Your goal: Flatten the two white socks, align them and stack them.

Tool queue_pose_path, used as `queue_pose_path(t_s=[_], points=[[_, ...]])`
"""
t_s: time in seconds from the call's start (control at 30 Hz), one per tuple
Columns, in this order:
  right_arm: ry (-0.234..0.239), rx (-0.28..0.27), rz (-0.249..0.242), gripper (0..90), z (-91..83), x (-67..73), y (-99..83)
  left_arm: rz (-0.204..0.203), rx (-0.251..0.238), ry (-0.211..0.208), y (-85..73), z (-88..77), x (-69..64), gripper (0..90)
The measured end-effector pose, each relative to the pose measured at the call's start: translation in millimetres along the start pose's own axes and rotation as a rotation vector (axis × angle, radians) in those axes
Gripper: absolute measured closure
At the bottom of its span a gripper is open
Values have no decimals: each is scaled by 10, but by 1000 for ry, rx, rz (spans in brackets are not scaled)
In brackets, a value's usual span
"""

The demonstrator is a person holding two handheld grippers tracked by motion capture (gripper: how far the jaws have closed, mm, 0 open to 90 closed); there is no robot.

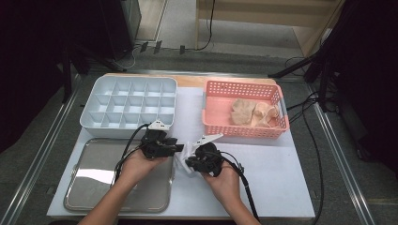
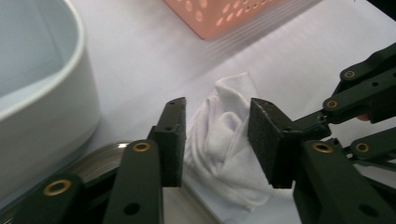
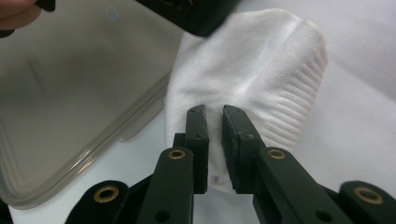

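Two grippers meet over one white sock, which lies bunched between them on the table, at the right edge of the steel tray. From above we can hardly make the sock out: both black bodies cover most of it, and how the jaws stand is hidden there.

Close up, the left gripper has its jaws apart, one on each side of the sock; we see a gap at the left pad, while the right pad sits at the cloth's edge and contact is hard to judge. Beyond its jaws we see a corner of the pink basket, to their left the white organiser's wall, both cut off by the frame.

The right gripper has its jaws nearly together, pinching a fold of the sock near its ribbed cuff. The tray lies left of these jaws, and a dark, blurred part of the other gripper crosses the top.

Beige socks in the basket appear from above.
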State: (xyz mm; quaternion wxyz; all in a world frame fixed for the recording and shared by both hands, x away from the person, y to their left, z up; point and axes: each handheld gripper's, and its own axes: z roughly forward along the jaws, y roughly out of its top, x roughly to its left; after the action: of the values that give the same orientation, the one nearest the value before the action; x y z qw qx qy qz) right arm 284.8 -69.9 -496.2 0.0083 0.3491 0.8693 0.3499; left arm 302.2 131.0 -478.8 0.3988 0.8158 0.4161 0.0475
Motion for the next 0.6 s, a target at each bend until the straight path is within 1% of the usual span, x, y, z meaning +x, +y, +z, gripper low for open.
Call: queue_pose_path(t_s=[0.03, 0.1, 0.13, 0.27, 0.33, 0.43, 0.5, 0.6], points=[[-2, -2, -1, 815, 5, 1, 0, 5, 4, -1, 0, 14, -4, 558], [-4, -5, -4, 815, 10, 7, -4, 2, 10, -5, 2, 42, -14, 525], [-5, -6, -4, 816, 11, 16, -8, 12, 10, -10, 6, 59, -25, 503], [-3, -8, -5, 816, 18, 27, -15, 17, 9, -13, 21, 81, -53, 474], [-2, -7, -14, 815, 26, 49, -29, 24, 14, -10, 25, 101, -66, 473], [-4, -8, -15, 815, 22, 59, -40, 27, 45, 8, 10, 168, -72, 477], [-4, -8, -12, 813, 9, 59, -52, 43, 72, 18, -11, 210, -55, 481], [0, -6, -4, 807, -22, 54, -79, 22, 69, 8, -27, 250, -16, 481]])
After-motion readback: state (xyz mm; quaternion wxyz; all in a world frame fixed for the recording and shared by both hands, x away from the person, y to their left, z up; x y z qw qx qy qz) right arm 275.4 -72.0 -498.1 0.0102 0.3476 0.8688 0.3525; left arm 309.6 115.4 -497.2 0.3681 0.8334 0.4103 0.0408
